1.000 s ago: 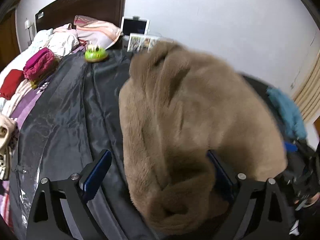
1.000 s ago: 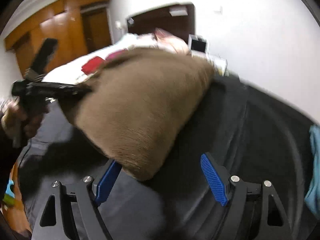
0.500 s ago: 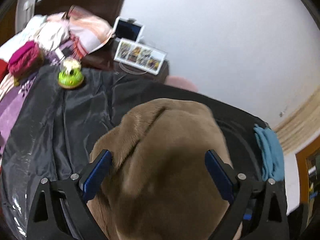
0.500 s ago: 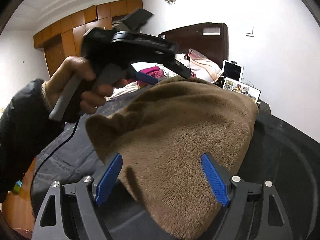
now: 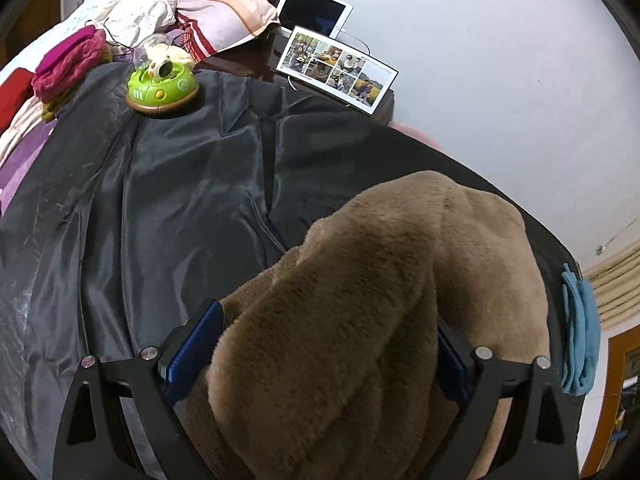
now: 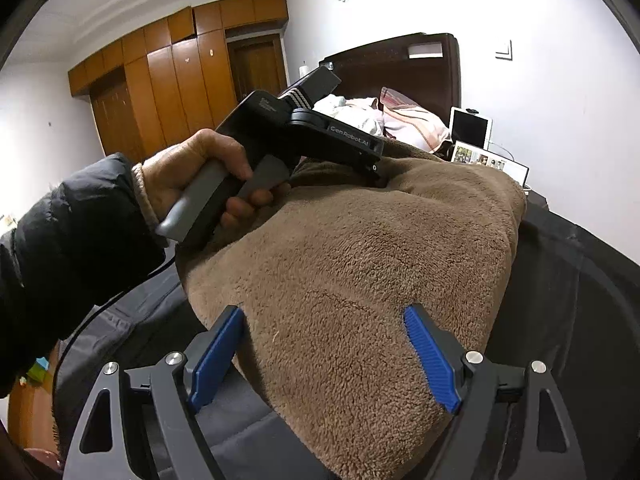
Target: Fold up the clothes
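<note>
"GenRobot.AI" is printed on the left gripper (image 6: 374,174), which is clamped on one brown fleece garment (image 6: 360,264) heaped on the dark bedcover (image 5: 168,208). The right gripper (image 6: 326,354) has its jaws apart around the garment's near edge.

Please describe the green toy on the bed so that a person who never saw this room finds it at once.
Look at the dark sheet that covers the bed. Near its far edge, before the striped pillow, sits the green toy. It is a round, hard, bright green thing on a tan base, while its neighbours are soft cloth.

"GenRobot.AI" is printed on the left hand-held gripper (image 6: 376,174)
</note>
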Action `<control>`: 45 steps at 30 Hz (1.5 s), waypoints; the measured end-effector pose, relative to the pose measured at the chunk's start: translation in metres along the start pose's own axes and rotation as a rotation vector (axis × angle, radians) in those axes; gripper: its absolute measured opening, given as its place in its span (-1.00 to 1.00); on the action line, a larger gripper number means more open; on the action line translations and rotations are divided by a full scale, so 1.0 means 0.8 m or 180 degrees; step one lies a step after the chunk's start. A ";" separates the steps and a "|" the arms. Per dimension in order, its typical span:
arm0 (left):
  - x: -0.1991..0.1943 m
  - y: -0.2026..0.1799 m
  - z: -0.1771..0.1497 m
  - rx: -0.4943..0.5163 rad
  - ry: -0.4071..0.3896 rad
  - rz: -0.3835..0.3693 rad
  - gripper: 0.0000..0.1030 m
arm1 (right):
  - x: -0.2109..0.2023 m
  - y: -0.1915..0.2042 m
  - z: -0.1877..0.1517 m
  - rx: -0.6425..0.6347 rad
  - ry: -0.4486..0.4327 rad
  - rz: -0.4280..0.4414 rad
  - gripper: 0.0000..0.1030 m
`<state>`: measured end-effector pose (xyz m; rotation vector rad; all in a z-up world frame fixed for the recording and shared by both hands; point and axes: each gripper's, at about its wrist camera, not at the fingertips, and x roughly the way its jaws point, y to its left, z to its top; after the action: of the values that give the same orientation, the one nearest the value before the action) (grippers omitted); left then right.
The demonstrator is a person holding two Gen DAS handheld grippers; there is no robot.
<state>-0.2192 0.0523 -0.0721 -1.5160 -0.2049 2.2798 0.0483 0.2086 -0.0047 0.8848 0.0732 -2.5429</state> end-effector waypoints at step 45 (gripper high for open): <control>-0.044 0.067 -0.068 -0.0024 0.0329 -0.0938 1.00 | 0.044 -0.189 0.006 0.2122 0.0123 0.0634 0.82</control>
<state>-0.1709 -0.0155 -0.0820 -1.4927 -0.3811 1.9683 -0.0432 0.3302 -0.0363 1.1042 -0.8491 -2.3735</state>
